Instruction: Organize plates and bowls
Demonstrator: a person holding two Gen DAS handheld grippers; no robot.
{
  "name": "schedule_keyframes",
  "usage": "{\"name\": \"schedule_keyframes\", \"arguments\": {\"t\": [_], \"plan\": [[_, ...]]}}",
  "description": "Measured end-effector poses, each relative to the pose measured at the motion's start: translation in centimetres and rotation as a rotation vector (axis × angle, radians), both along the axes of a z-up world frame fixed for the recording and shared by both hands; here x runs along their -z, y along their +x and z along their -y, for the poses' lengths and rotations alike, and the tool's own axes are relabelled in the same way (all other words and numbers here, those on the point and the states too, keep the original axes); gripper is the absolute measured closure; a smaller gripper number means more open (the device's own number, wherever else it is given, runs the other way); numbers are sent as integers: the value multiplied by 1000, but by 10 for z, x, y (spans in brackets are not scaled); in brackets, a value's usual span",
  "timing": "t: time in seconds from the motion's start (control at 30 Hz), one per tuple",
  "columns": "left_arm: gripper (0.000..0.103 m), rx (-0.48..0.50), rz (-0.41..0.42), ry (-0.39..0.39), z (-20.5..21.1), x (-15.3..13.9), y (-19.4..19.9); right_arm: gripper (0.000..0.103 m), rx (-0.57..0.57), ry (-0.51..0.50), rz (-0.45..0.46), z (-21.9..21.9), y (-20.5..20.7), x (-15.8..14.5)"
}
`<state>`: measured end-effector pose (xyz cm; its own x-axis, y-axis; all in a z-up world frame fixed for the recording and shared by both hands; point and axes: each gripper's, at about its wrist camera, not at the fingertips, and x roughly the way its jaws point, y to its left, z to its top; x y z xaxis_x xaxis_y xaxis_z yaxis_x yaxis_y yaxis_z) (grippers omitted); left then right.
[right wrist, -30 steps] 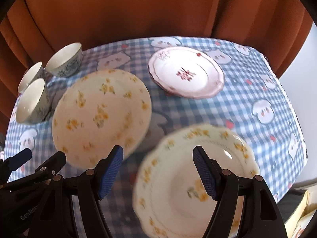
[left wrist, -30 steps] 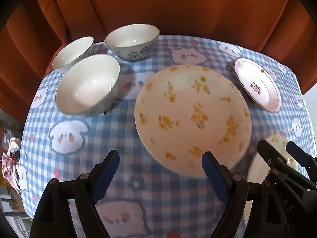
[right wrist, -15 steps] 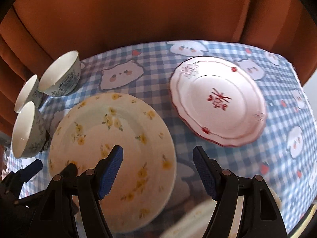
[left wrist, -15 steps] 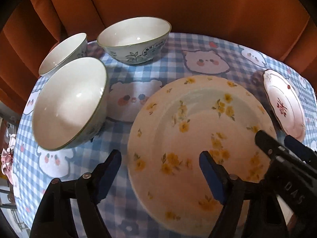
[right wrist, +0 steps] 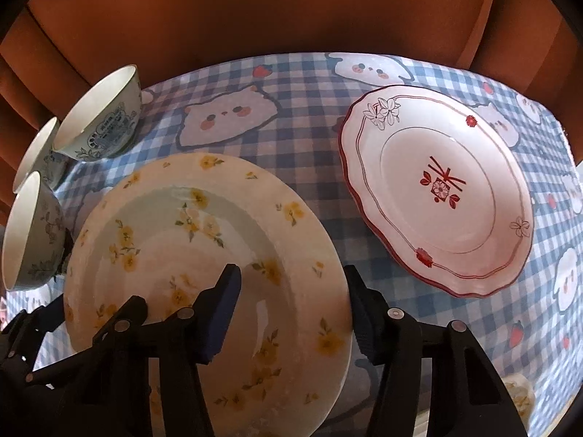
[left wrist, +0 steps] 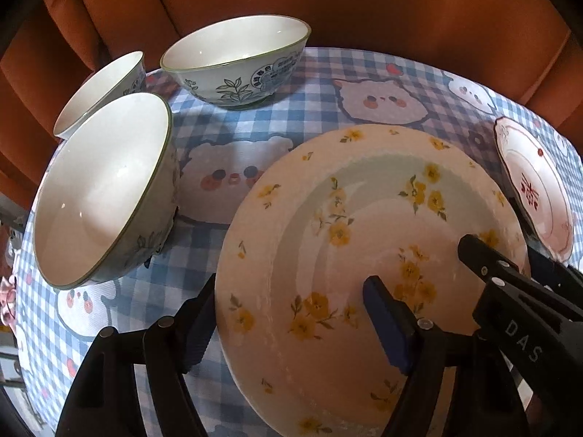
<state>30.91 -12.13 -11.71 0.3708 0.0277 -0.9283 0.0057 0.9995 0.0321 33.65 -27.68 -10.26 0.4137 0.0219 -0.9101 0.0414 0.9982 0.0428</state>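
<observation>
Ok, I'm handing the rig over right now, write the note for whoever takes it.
Left gripper: open, straddling the left rim of the yellow-flower plate.
Right gripper: open, straddling the same plate's right rim.
Plate lies on the checked tablecloth, not gripped.
Red-trimmed plate sits apart, to its right.
Three bowls stand separate at far left, unstacked.
Done: nothing stacked.
Left: close on the flower plate, stack the plates, nest the bowls.

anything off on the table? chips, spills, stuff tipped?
Nothing stands out. The yellow-flower plate and red-trim plate look intact; the three bowls sit upright and empty on the checked cloth. No spills. Both grippers straddle the yellow plate's rim, jaws open.
</observation>
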Motion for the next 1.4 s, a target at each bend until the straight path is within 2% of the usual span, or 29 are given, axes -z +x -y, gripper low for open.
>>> {"name": "schedule_keyframes", "arguments": {"t": [0.53,0.73,0.87,1.17,1.4], "plan": [[26,-7,-74,16,-31,-4,-49,43,-52,6,-68,-31,-47,0],[26,-21,-65,1,-32,-3,-47,41,-50,32,-90,-33,-49,2],[26,-37,-62,-28,-35,-2,-40,41,-82,34,-57,-35,-42,3],[28,-43,-61,-38,-37,-3,-38,42,-175,16,-29,-38,-35,4],[30,-54,-91,-54,-40,-5,-36,41,-169,-34,-32,-43,-40,-1]]}}
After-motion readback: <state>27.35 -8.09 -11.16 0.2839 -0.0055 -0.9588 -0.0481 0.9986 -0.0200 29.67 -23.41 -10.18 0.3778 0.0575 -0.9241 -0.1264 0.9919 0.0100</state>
